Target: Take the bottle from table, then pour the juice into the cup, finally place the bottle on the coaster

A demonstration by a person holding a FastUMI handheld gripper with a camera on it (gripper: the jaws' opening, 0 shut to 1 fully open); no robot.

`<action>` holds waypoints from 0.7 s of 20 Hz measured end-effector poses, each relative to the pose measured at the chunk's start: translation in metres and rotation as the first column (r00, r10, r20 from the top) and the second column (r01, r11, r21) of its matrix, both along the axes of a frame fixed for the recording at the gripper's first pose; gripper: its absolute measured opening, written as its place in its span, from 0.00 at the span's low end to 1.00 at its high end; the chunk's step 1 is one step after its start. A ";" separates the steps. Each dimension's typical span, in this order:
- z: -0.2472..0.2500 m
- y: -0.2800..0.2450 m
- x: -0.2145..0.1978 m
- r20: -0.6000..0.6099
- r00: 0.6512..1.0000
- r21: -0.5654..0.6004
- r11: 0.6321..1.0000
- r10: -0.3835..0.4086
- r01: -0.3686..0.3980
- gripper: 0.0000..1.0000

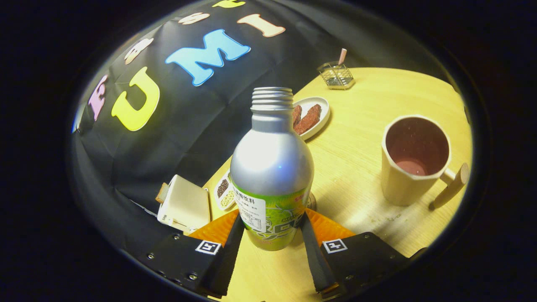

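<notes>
The bottle [272, 167] stands between the fingers [312, 251], uncapped, its threaded neck open at the top, and both fingers look pressed against its lower sides, so I take it as grasped; whether its base rests on the counter [361, 109] or hangs just clear of it I cannot tell from here. The cup [415, 161] sits near the bottle on the handle-out side, with a little pinkish liquid already low inside. A small round disc [311, 201] peeks out just behind the bottle's base, perhaps the coaster. The grip is low on a tall, smooth metal body, so a quick tilt could let it slide or swing in the fingers. With no cap, any jerk would spill juice on the counter before the neck reaches the cup.
</notes>
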State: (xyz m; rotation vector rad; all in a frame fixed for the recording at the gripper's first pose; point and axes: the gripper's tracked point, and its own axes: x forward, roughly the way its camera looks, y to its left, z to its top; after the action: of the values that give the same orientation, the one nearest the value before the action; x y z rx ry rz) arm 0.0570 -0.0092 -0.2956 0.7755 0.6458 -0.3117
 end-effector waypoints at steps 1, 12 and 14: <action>-0.001 -0.003 0.002 -0.002 1.000 -0.037 0.999 0.003 -0.003 0.73; -0.010 -0.020 0.039 0.005 0.998 -0.326 0.944 0.058 -0.053 0.73; -0.013 -0.021 0.047 0.001 0.997 -0.368 0.927 0.076 -0.070 0.73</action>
State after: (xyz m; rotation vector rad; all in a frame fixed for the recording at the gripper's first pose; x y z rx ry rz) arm 0.1035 -0.0305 -0.3084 0.3922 0.5781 -0.3461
